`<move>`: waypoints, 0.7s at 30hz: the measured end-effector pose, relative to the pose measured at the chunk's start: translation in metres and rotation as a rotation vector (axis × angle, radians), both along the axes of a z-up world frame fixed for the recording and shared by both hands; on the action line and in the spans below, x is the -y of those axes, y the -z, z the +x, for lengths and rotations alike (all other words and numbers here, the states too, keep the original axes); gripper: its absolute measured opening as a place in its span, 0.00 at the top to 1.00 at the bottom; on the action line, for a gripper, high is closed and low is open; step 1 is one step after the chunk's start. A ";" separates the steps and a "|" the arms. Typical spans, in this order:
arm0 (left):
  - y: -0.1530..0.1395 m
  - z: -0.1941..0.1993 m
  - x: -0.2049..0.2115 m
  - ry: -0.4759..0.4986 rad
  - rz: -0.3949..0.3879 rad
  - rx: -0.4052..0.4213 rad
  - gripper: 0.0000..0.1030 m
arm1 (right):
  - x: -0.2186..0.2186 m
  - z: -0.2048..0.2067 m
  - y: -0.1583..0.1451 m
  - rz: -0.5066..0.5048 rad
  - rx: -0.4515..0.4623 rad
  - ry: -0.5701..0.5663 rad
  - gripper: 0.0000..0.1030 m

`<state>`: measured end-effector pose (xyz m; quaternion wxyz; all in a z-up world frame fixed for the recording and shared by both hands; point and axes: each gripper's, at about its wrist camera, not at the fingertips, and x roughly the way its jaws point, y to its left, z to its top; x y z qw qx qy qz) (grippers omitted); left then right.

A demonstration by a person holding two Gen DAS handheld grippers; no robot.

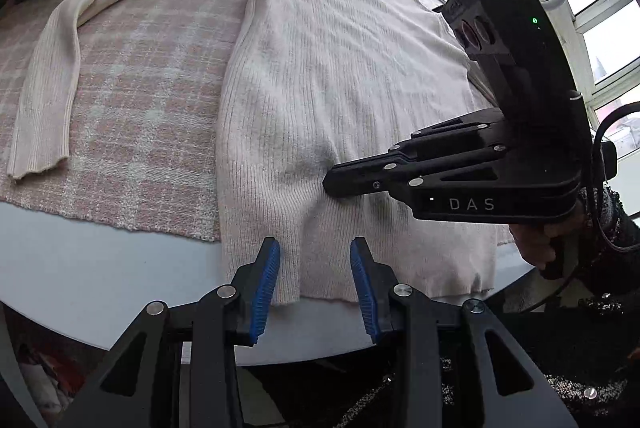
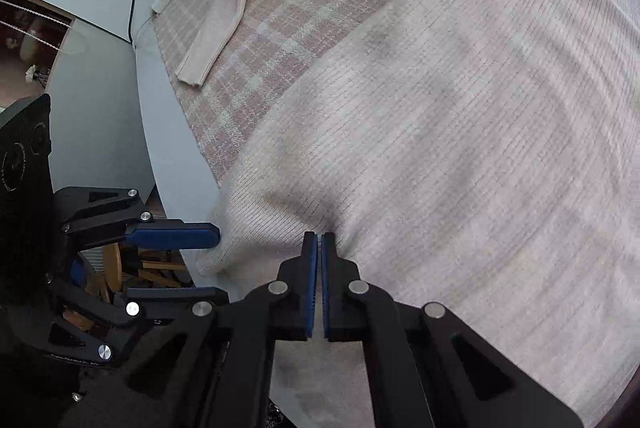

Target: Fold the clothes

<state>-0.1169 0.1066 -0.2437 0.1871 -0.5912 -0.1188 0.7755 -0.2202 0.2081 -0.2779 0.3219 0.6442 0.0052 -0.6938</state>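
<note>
Your right gripper [image 2: 319,240] is clamped shut, pinching a small fold of the cream sweater [image 2: 460,148] near its hem. Your left gripper [image 1: 315,252] stands partly open over the hem, holding nothing. The sweater lies flat on the checked cloth [image 1: 132,100].

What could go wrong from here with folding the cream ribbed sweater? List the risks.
1. The right gripper is shut on only a small pinch of the cream ribbed knit sweater; lifting could stretch the knit or let it slip.
2. The left gripper stands open over the hem, gripping nothing, so a lift now would probably rise unevenly.
3. The hem overhangs the grey table edge; a tug might drag the pink checked cloth underneath.
</note>
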 end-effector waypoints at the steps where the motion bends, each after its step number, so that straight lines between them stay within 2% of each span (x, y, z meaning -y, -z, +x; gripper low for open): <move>1: -0.003 0.003 0.005 -0.013 -0.001 -0.006 0.67 | 0.002 0.001 -0.001 0.009 -0.004 -0.002 0.99; 4: -0.010 0.015 0.029 -0.070 -0.025 -0.014 0.67 | 0.009 0.002 -0.008 0.033 -0.057 -0.015 0.98; 7: -0.013 0.021 0.046 -0.114 -0.060 -0.009 0.67 | 0.025 0.004 -0.021 -0.045 -0.117 -0.048 0.96; 8: -0.014 0.021 0.050 -0.123 -0.071 -0.010 0.67 | 0.032 0.004 -0.019 -0.063 -0.113 -0.064 0.96; 11: -0.018 0.018 0.058 -0.143 -0.115 -0.018 0.67 | 0.044 0.014 0.000 0.067 -0.120 -0.163 0.99; 12: -0.020 0.015 0.060 -0.148 -0.144 -0.028 0.67 | 0.037 0.018 -0.003 0.070 -0.124 -0.183 0.99; 14: -0.025 0.009 0.064 -0.157 -0.203 -0.047 0.67 | 0.019 0.016 -0.008 0.077 -0.046 -0.156 0.98; 16: -0.028 -0.001 0.080 -0.204 -0.250 -0.050 0.67 | 0.000 0.007 -0.031 -0.009 -0.038 -0.107 0.96; 17: -0.028 -0.007 0.092 -0.237 -0.268 -0.045 0.65 | -0.009 0.002 -0.045 -0.030 -0.062 -0.087 0.94; 19: -0.022 -0.019 0.115 -0.293 -0.315 -0.019 0.65 | -0.024 -0.012 -0.079 -0.046 -0.134 -0.041 0.82; 21: -0.012 -0.031 0.129 -0.304 -0.320 0.010 0.65 | -0.039 -0.028 -0.113 -0.059 -0.202 0.008 0.63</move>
